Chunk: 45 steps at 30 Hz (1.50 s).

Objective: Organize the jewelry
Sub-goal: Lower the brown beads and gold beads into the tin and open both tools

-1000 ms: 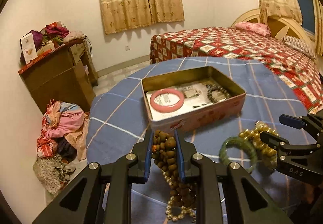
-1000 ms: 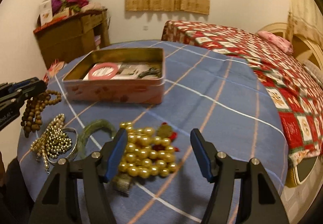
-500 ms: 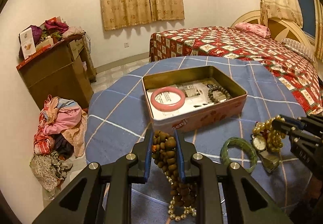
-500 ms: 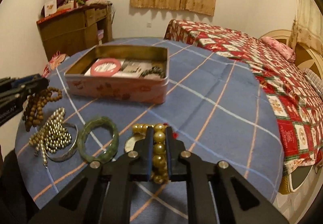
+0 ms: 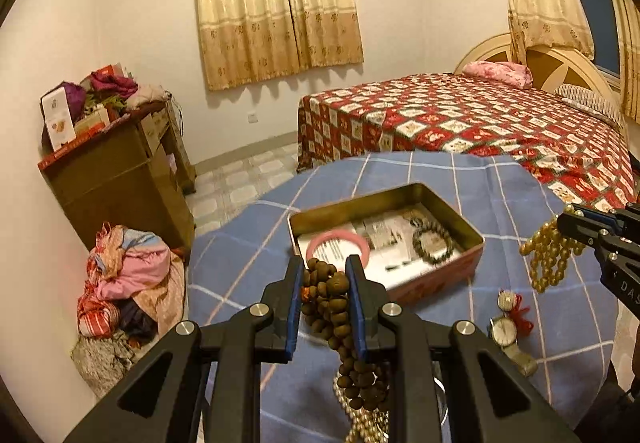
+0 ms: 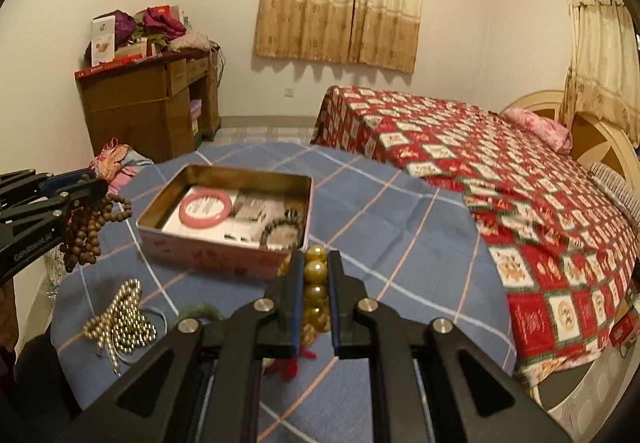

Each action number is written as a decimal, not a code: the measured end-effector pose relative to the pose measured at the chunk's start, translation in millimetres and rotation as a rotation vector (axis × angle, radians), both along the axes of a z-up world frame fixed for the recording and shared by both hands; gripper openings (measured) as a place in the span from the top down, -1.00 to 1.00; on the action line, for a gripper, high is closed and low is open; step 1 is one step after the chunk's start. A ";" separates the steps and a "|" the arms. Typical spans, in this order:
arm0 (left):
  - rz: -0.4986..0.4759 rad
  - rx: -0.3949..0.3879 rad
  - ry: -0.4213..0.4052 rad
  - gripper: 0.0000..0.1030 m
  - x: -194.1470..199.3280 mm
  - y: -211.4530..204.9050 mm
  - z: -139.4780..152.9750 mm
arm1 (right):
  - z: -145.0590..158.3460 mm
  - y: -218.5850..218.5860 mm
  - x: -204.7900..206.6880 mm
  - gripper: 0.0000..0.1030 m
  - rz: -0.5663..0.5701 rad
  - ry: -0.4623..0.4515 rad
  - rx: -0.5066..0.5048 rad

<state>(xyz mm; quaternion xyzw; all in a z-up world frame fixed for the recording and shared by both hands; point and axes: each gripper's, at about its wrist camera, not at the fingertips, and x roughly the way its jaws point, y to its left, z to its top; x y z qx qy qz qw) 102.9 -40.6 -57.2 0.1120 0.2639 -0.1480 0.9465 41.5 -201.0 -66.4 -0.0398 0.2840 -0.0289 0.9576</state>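
My left gripper (image 5: 325, 271) is shut on a brown wooden bead necklace (image 5: 340, 319), which hangs above the blue checked table; the necklace also shows in the right wrist view (image 6: 90, 227). My right gripper (image 6: 315, 263) is shut on a golden bead bracelet (image 6: 316, 289), lifted off the table; the bracelet also shows in the left wrist view (image 5: 550, 257). An open metal tin (image 5: 472, 243) ahead of both grippers holds a pink bangle (image 5: 338, 245) and a dark bead bracelet (image 5: 434, 243).
On the table lie two watches (image 5: 506, 327), a small-bead gold chain with a silver bangle (image 6: 122, 323) and a green bangle (image 6: 200, 311). A bed (image 6: 500, 163) stands right, a wooden cabinet (image 6: 148, 111) and a clothes pile (image 5: 128, 283) left.
The right gripper has closed on the golden bracelet and lifted it off the table. The left gripper has risen with the brown necklace and moved toward the tin.
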 end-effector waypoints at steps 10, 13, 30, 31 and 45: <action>0.003 0.018 -0.028 0.59 26.7 -10.6 19.5 | 20.1 2.7 21.3 0.75 0.015 -0.050 -0.004; 0.007 0.018 -0.034 0.59 35.4 -11.9 24.0 | 27.8 4.3 28.6 0.75 0.024 -0.065 -0.003; 0.045 0.061 -0.008 0.59 83.9 -26.5 11.0 | 33.8 23.6 81.8 0.76 0.083 -0.061 0.017; 0.049 0.062 -0.007 0.59 85.9 -27.3 9.9 | 32.3 24.1 85.3 0.75 0.081 -0.059 0.011; 0.082 0.080 0.021 0.58 115.2 -37.1 -10.7 | 10.1 26.5 124.5 0.75 0.050 0.004 0.012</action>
